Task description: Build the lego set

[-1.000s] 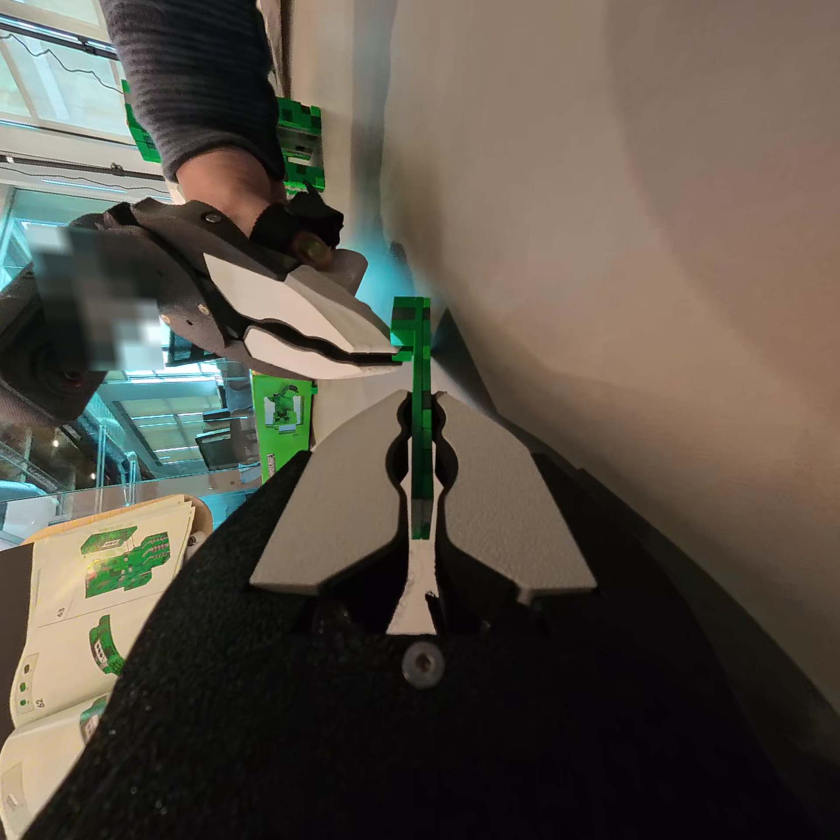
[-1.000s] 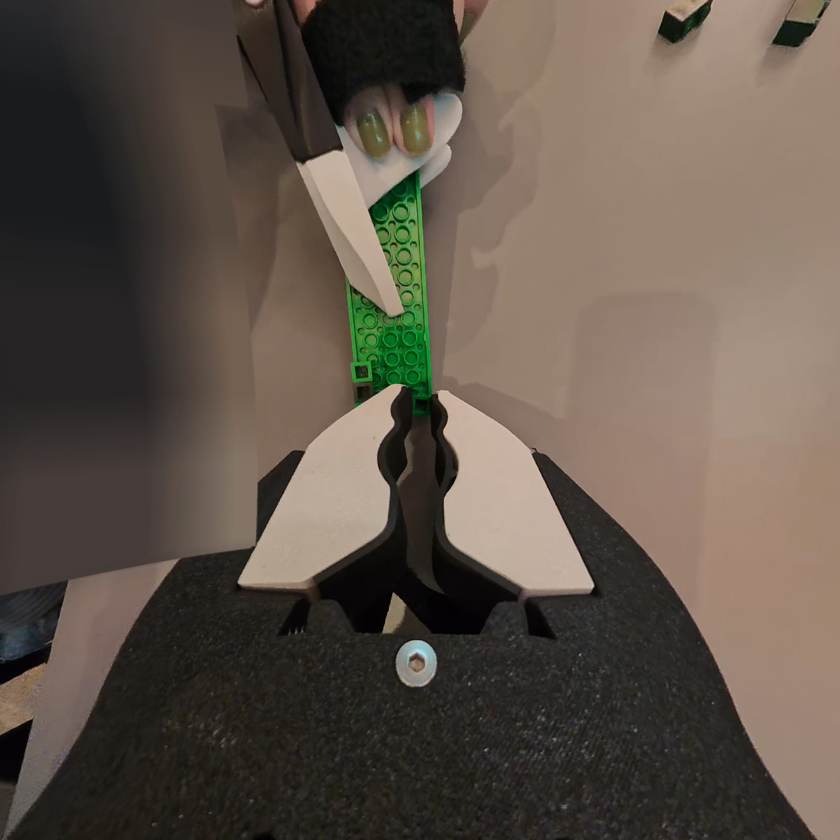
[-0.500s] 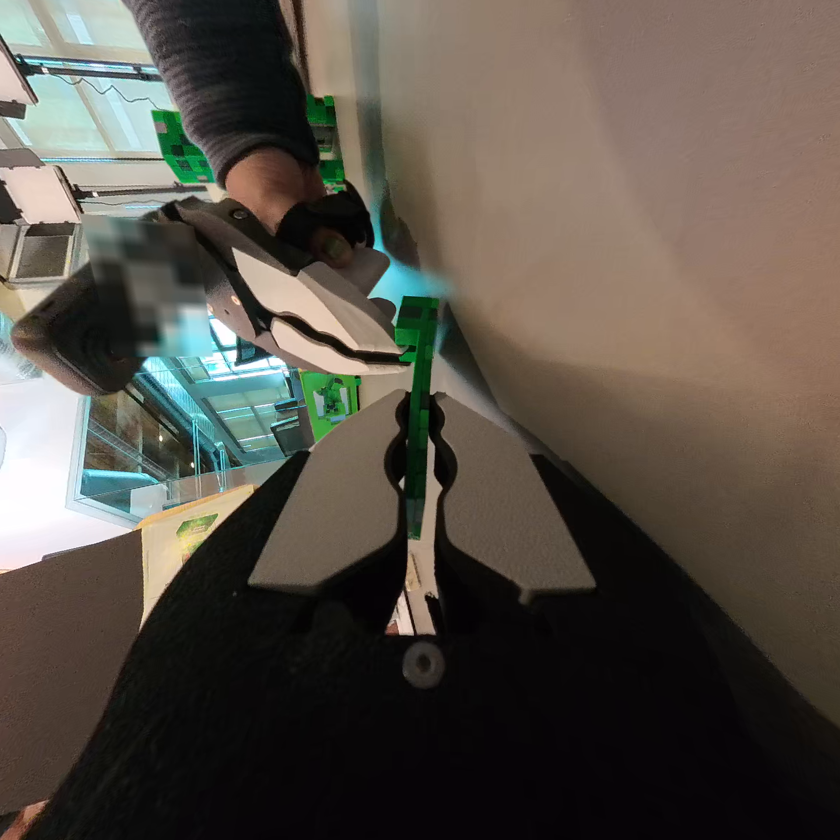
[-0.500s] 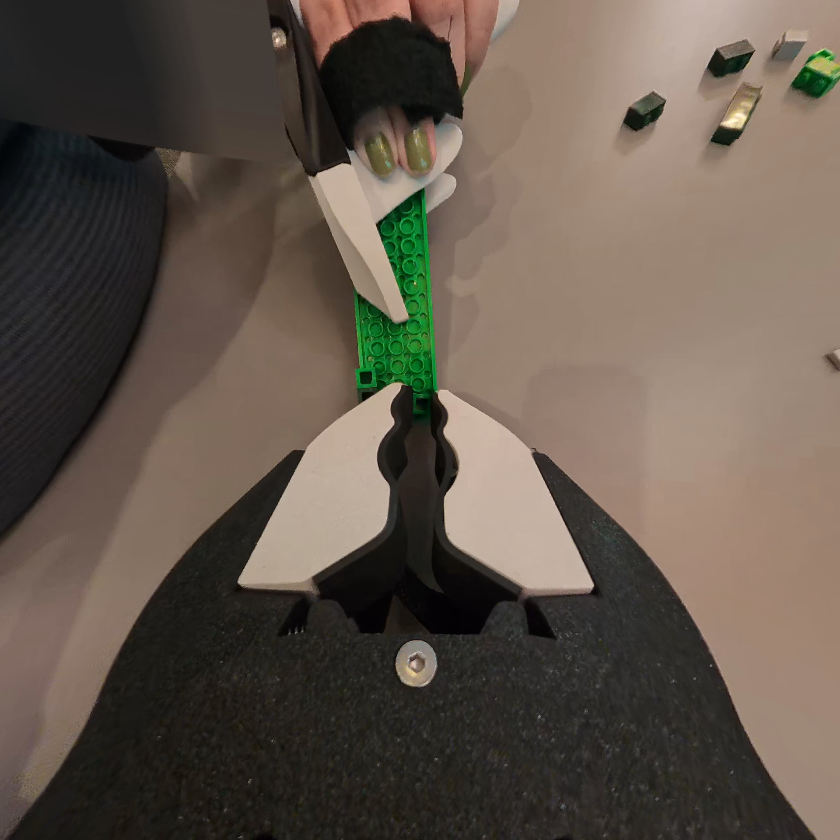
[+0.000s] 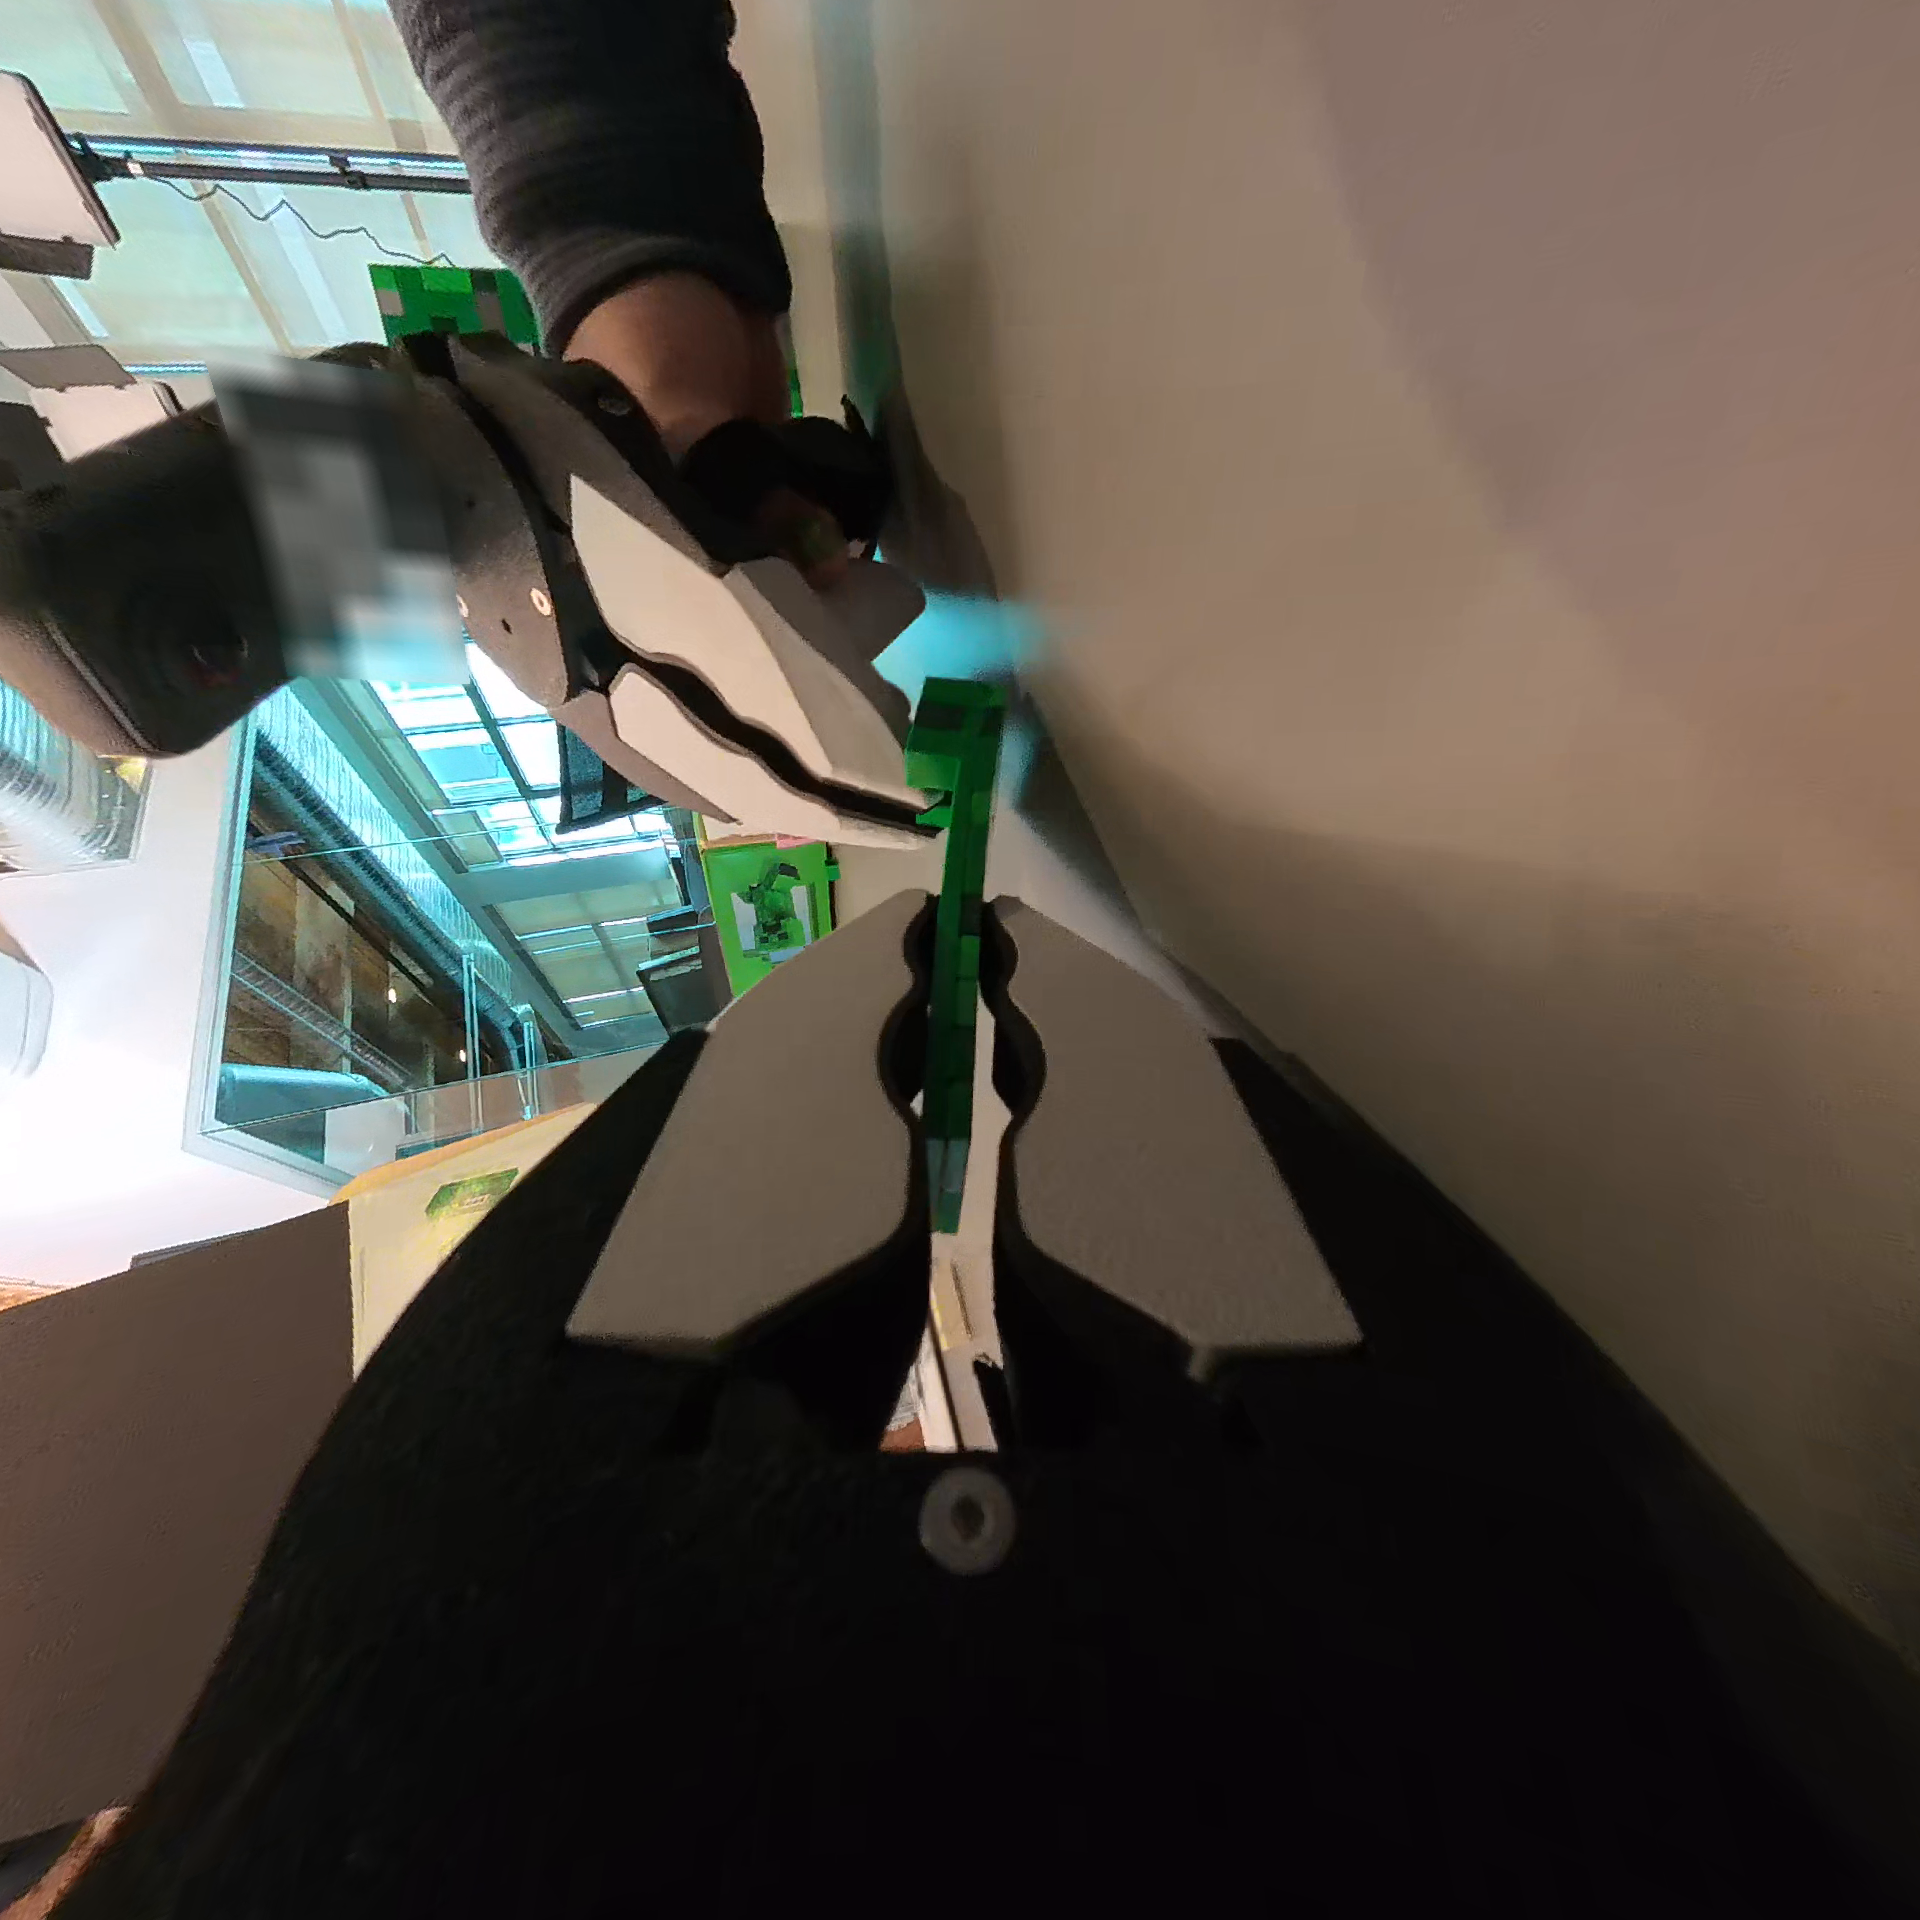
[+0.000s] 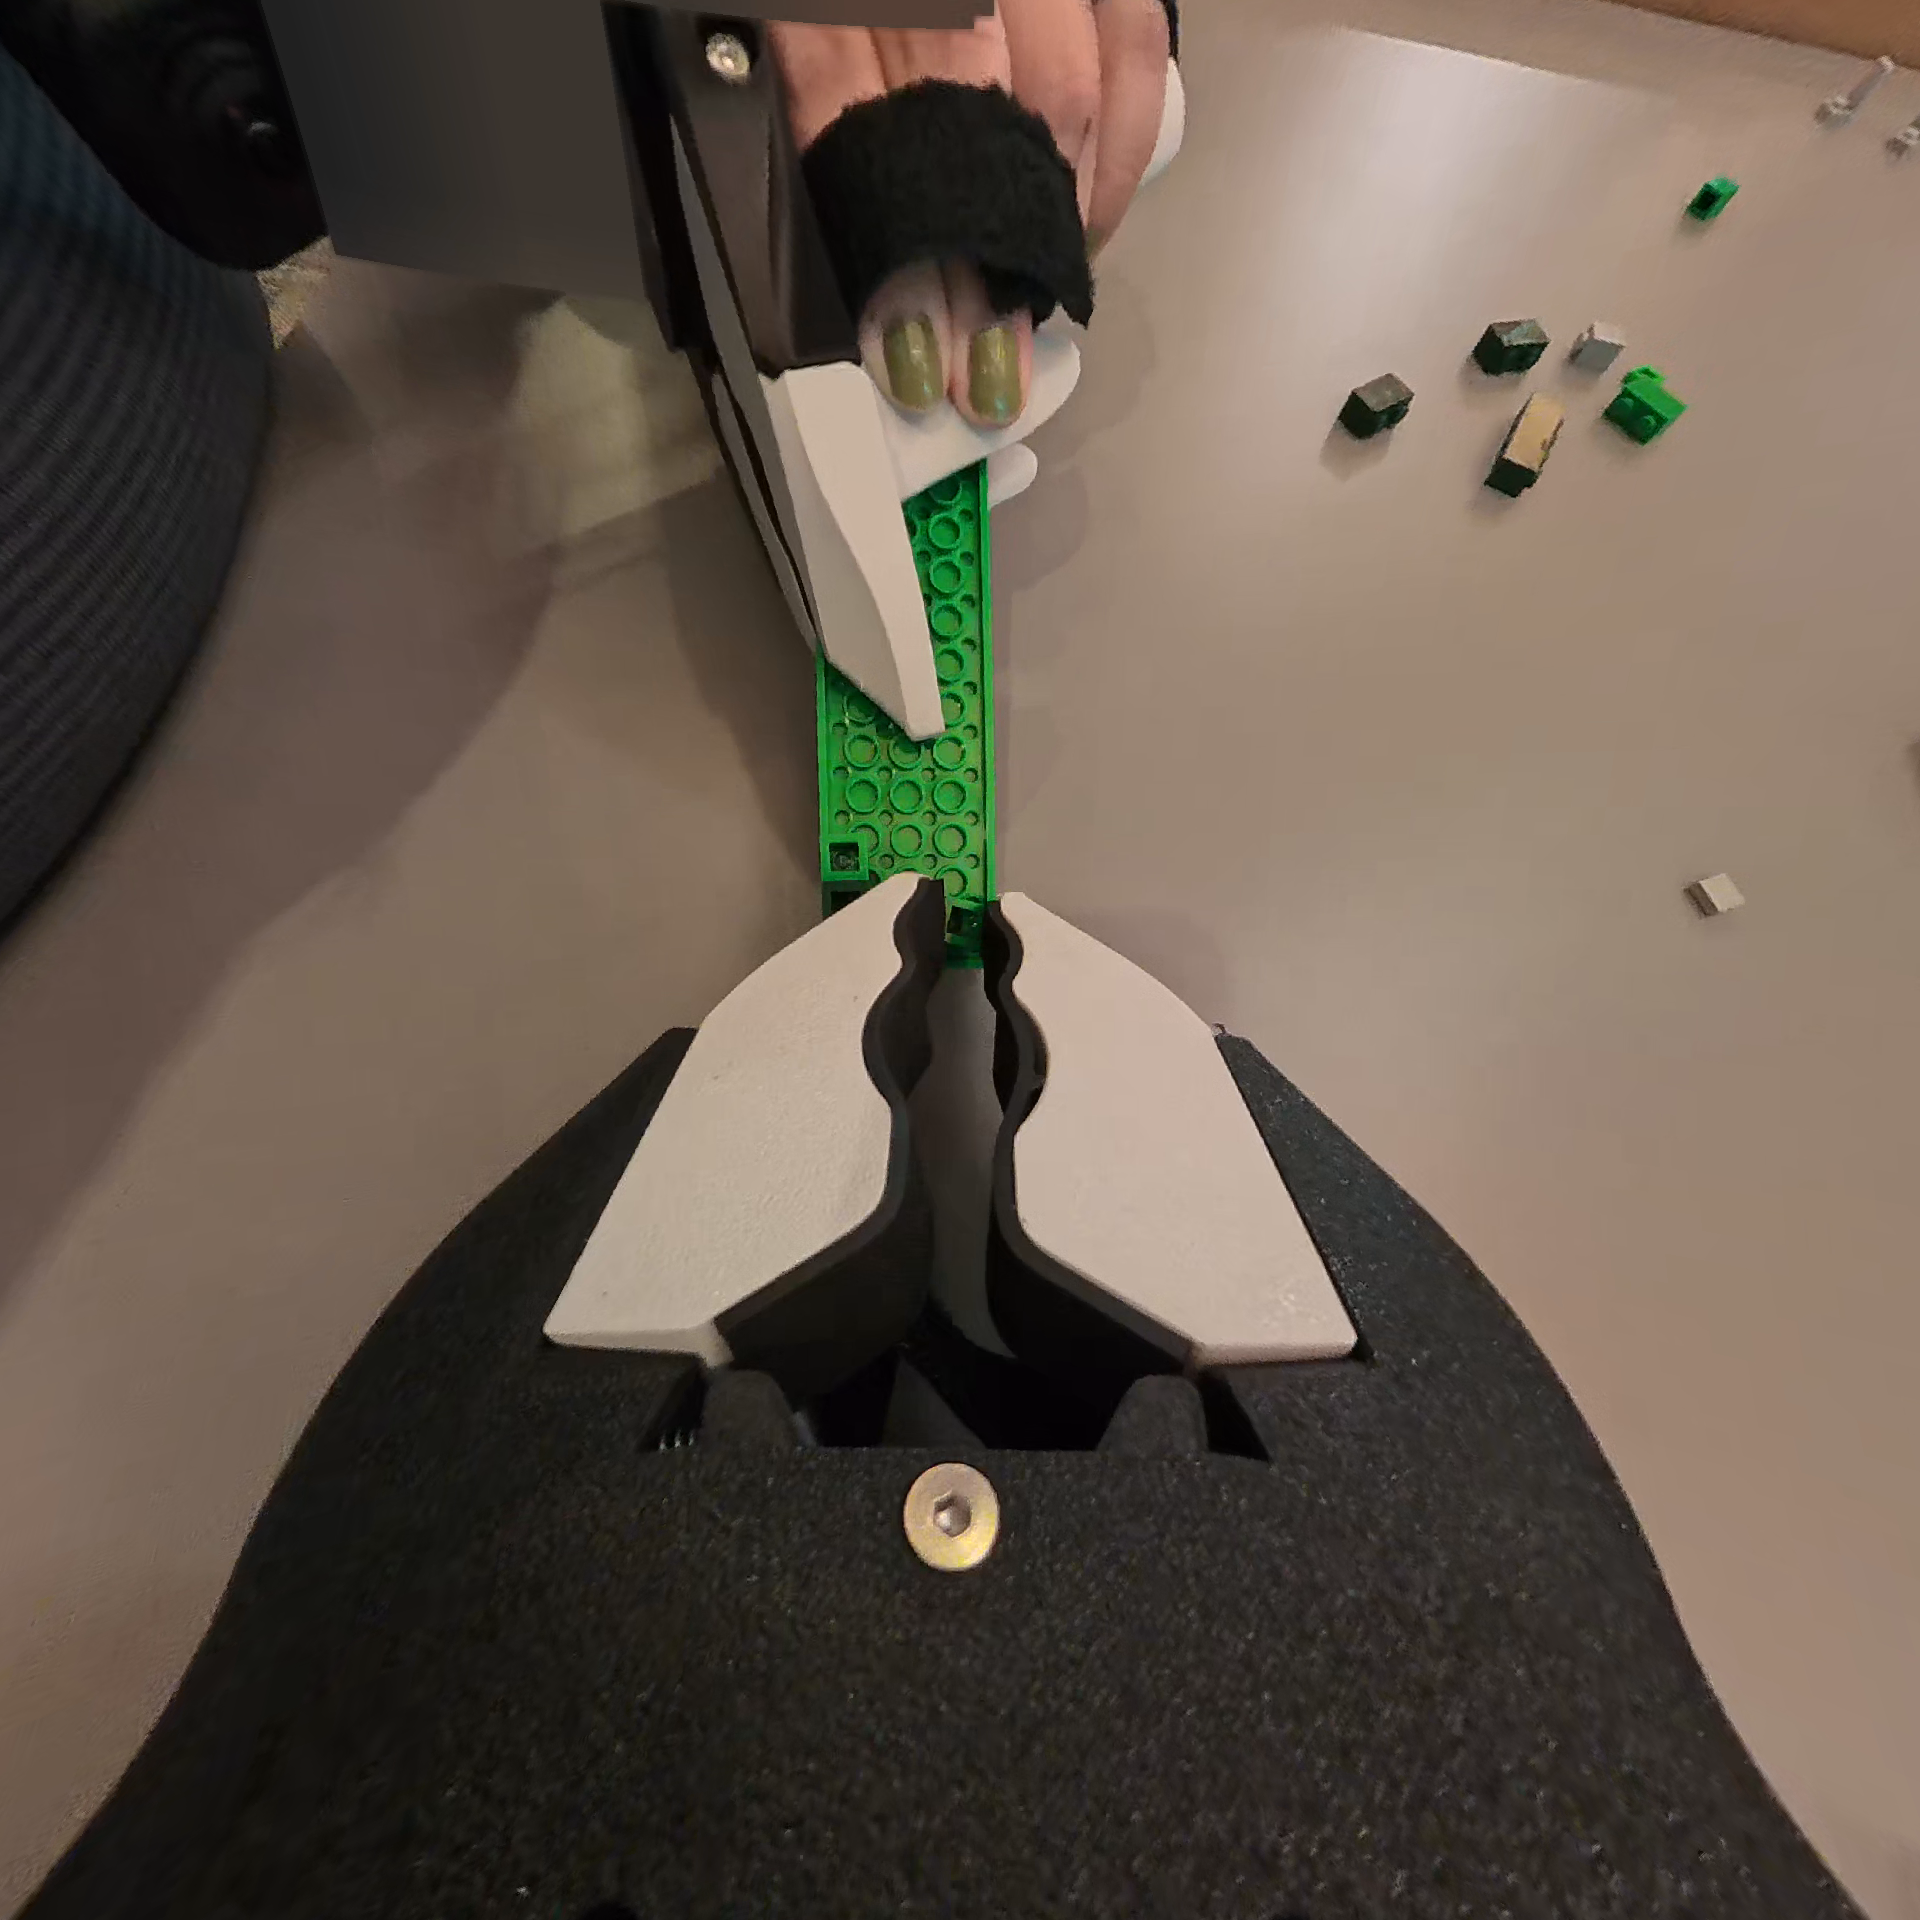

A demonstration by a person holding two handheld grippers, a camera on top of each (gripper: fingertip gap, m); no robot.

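A long green Lego plate [image 6: 914, 800] hangs above the beige table [image 6: 1351, 727], underside facing the right wrist view. My left gripper [image 5: 956, 904] is shut on it, and the plate shows edge-on [image 5: 966, 748] between its fingers. In the right wrist view one left finger [image 6: 883, 623] lies across the plate's far half. My right gripper [image 6: 961, 904] is shut on a small green piece [image 6: 966, 925] at the plate's near end. It also shows in the left wrist view [image 5: 920, 821], tips against the plate's side.
Several loose dark green, bright green and grey bricks [image 6: 1517, 457] lie on the table at the right, with one small grey piece [image 6: 1714, 894] nearer. A person's hand [image 6: 935, 114] holds the left gripper. A green box [image 5: 769, 914] stands behind.
Both grippers and the plate have shifted together, so the right wrist view shows more of the table and more loose bricks. Both grips look the same.
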